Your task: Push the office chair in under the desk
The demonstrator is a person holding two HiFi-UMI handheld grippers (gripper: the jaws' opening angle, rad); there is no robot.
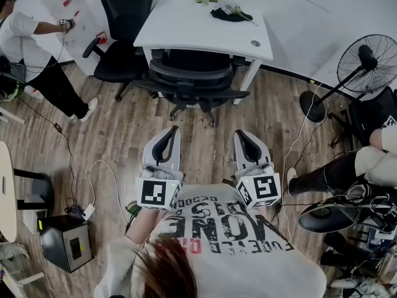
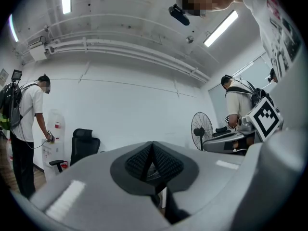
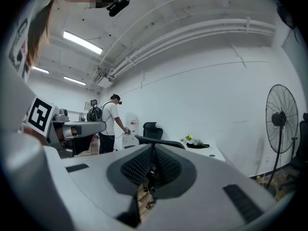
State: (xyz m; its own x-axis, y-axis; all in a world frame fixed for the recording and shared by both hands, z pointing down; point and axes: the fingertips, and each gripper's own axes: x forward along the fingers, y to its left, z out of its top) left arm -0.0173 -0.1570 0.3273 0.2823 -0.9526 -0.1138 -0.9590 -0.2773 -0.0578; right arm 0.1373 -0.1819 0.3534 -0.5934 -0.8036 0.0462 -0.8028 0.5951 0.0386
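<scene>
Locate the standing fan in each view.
Head view: fan at the upper right edge.
Left gripper view: fan right of centre, near the white wall.
Right gripper view: fan at the far right.
Shared landmark: spare black chair, in all three.

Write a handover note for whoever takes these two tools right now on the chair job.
Left tool: shut, empty, held back from the chair.
Right tool: shut, empty, also held back.
Office chair: seat under the white desk, backrest at the desk's front edge, base sticking out.
Done: the chair looks pushed in.
Left: perhaps a last nudge; neither tool touches it.
</scene>
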